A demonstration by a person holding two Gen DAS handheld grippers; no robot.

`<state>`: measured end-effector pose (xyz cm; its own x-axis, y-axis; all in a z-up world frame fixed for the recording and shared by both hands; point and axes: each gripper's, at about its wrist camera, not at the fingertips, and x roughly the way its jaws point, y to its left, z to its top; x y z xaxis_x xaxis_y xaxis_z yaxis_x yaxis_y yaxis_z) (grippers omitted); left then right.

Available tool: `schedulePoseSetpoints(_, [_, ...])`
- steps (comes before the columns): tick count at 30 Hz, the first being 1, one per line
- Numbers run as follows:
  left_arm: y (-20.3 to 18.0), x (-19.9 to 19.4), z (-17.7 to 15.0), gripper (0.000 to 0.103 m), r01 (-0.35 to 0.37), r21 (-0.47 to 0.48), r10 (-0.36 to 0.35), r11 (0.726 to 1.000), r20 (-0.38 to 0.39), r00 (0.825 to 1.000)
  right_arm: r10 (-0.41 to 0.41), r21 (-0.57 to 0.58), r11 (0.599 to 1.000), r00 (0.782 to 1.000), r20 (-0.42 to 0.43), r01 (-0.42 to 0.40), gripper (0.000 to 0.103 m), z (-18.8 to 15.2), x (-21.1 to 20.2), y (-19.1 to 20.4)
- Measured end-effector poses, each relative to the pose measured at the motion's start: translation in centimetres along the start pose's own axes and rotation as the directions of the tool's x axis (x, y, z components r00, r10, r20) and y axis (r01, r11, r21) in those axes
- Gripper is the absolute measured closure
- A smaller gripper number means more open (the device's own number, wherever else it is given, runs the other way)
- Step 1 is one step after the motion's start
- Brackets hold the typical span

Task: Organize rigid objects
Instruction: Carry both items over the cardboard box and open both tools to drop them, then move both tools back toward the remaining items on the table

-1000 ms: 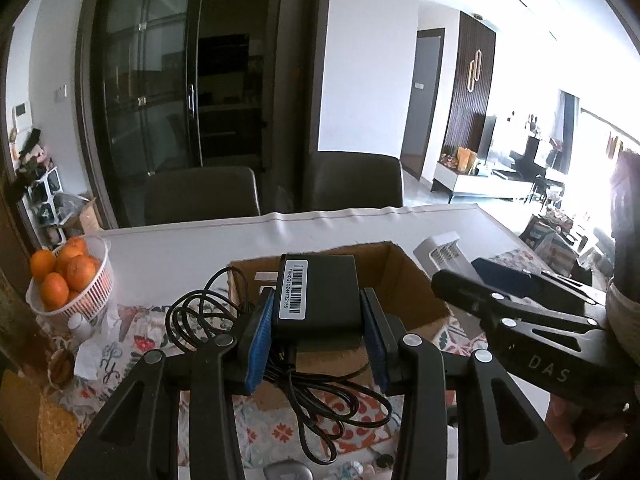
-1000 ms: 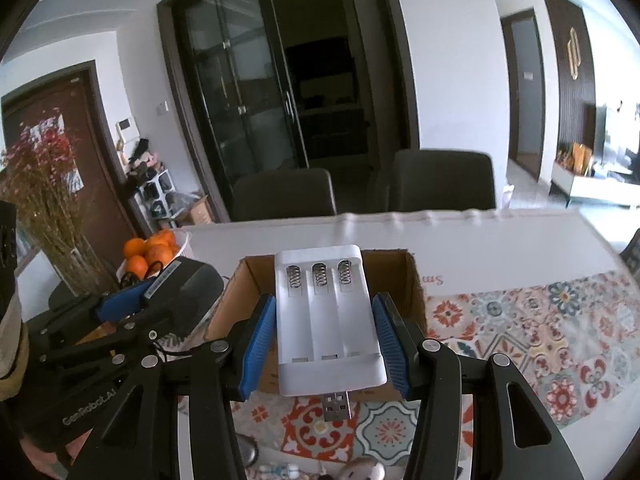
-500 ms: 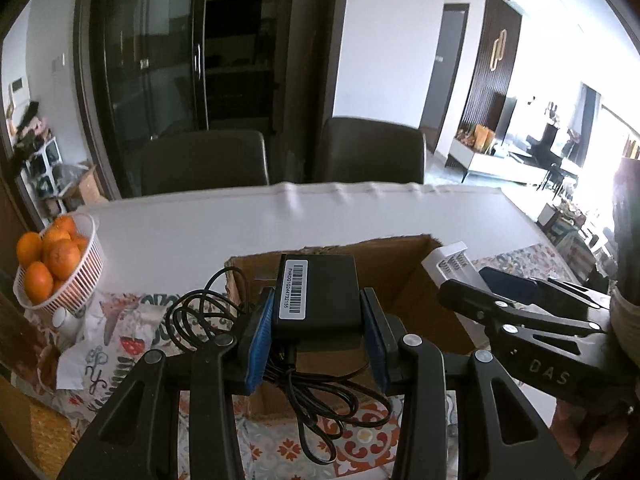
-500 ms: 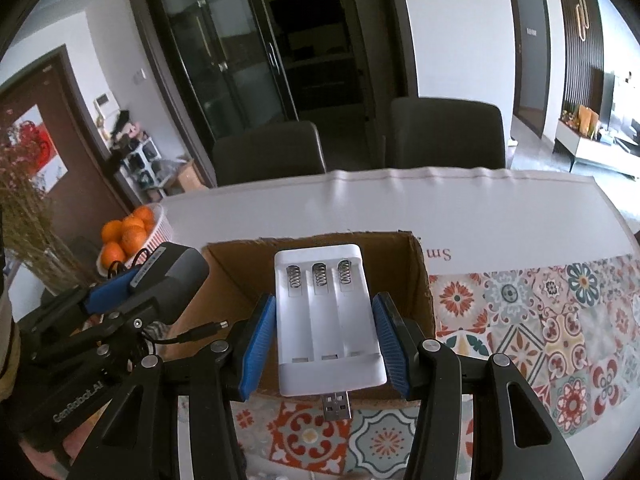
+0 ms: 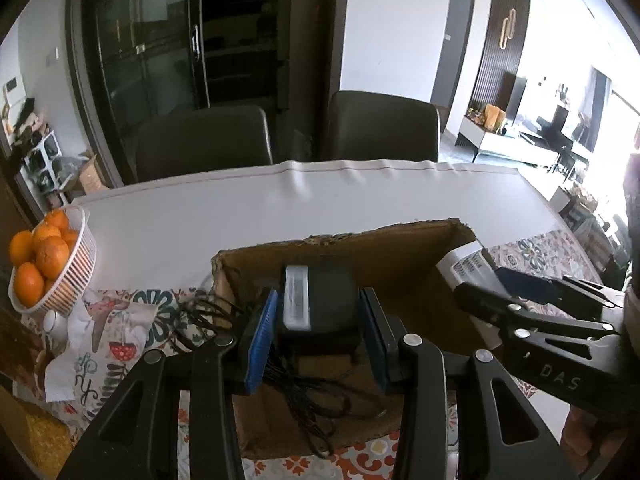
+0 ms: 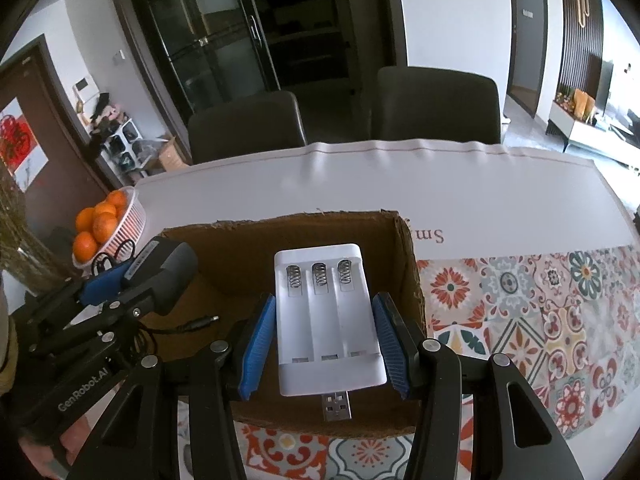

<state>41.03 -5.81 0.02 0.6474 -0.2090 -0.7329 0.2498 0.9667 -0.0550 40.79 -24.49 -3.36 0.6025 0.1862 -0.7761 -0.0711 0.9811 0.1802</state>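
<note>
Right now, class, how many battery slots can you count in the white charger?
3, side by side in the white charger held between the right gripper jaws over the cardboard box.

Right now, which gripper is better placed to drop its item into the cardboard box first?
Probably right. The right gripper holds the white battery charger over the open cardboard box. The left gripper holds the black power adapter at the box's left edge, its cable dangling loose.
</note>
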Motion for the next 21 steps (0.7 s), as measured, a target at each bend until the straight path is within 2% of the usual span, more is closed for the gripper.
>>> schedulePoseSetpoints(1, [-0.1, -0.2, 0.1, 0.058, 0.003, 0.0, -0.003, 1.0, 0.005, 1.0, 0.005, 0.0, 1.0, 1.0, -0.004, -0.005, 0.051, 0.0, 0.1, -0.1])
schedulePoseSetpoints(3, [-0.3, -0.6, 0.1, 0.038, -0.011, -0.003, 0.011, 1.0, 0.011, 1.0, 0.008, 0.002, 1.0, 1.0, -0.007, -0.008, 0.048, -0.2, 0.1, -0.3])
schedulePoseSetpoints(8, [-0.6, -2.2, -0.1, 0.038, -0.049, 0.019, 0.048, 0.999, 0.044, 0.998, -0.008, 0.018, 1.0, 1.0, 0.02, 0.008, 0.048, -0.7, -1.0, -0.4])
schedulePoseSetpoints(21, [-1.1, -7.3, -2.8, 0.035, -0.075, 0.011, 0.074, 0.997, 0.096, 0.993, -0.06, 0.001, 0.998, 0.99, 0.131, 0.061, 0.048, -3.1, -6.6, 1.0])
